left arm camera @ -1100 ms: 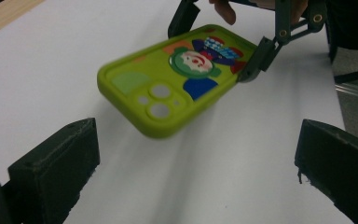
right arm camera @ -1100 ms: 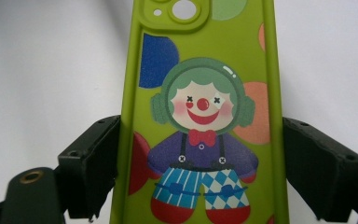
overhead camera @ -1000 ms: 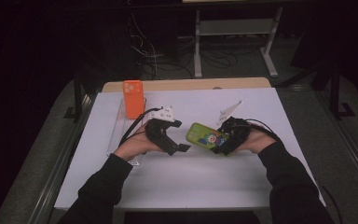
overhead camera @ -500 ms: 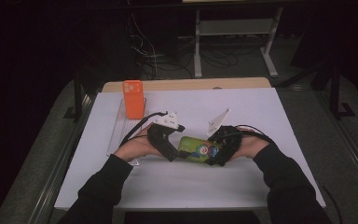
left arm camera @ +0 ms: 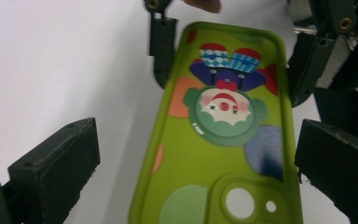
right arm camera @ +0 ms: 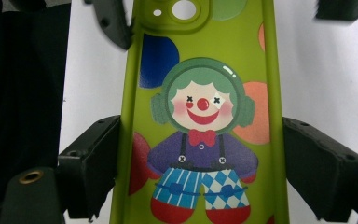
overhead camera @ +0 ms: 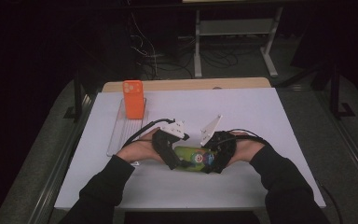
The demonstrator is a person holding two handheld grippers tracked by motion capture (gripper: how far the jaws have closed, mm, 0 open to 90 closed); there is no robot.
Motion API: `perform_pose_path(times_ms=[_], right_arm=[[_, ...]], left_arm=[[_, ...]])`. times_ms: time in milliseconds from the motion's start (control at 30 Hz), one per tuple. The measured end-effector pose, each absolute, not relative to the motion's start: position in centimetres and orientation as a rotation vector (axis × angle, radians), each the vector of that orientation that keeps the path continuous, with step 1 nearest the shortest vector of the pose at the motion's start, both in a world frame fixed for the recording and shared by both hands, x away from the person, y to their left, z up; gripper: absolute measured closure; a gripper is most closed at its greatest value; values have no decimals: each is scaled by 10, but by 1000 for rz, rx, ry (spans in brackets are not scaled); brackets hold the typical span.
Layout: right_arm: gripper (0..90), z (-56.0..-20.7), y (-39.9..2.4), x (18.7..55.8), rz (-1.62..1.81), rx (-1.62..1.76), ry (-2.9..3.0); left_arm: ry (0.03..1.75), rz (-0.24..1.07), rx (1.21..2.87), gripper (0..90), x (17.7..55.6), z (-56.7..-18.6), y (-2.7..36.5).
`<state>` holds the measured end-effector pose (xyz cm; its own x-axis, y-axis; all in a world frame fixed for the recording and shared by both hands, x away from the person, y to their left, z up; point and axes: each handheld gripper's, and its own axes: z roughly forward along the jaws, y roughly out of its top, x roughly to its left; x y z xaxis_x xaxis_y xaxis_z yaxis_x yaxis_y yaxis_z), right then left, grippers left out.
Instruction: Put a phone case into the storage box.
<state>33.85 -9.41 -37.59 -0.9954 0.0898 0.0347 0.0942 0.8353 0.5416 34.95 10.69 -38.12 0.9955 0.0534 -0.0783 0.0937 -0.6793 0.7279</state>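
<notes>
High view has you bringing both grippers together low at the middle of the white table [overhead camera: 261, 116], with the green phone case [overhead camera: 192, 157] lying flat between them. You hold the left gripper [overhead camera: 170, 156] at its camera-hole end and the right gripper [overhead camera: 213, 161] at the other end, probably so each can take a long edge and steady the case. In the left gripper view your jaws stand spread, one well off the case's edge and one close beside the other edge, touching nothing that can be made out. In the right gripper view [right arm camera: 200, 172] the jaws bracket the case: one sits against its edge and the other just clear, so you aren't squeezing it yet. The case [left arm camera: 223, 135] is lime green, printed with a clown and coloured dots. An orange phone [overhead camera: 133, 99] stands at the far end of a clear tray [overhead camera: 116, 140].
</notes>
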Motion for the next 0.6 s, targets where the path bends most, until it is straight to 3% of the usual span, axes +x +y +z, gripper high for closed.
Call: perform_pose_path(times_ms=[200, 600], right_arm=[[154, -374, -92, 336, -885, -129, -3008], [153, -373, -91, 335, -889, -105, -3004]], left_arm=[[45, -92, 2362, 0, 344, -386, 101], [0, -89, 2399, 106, 340, -390, 97]])
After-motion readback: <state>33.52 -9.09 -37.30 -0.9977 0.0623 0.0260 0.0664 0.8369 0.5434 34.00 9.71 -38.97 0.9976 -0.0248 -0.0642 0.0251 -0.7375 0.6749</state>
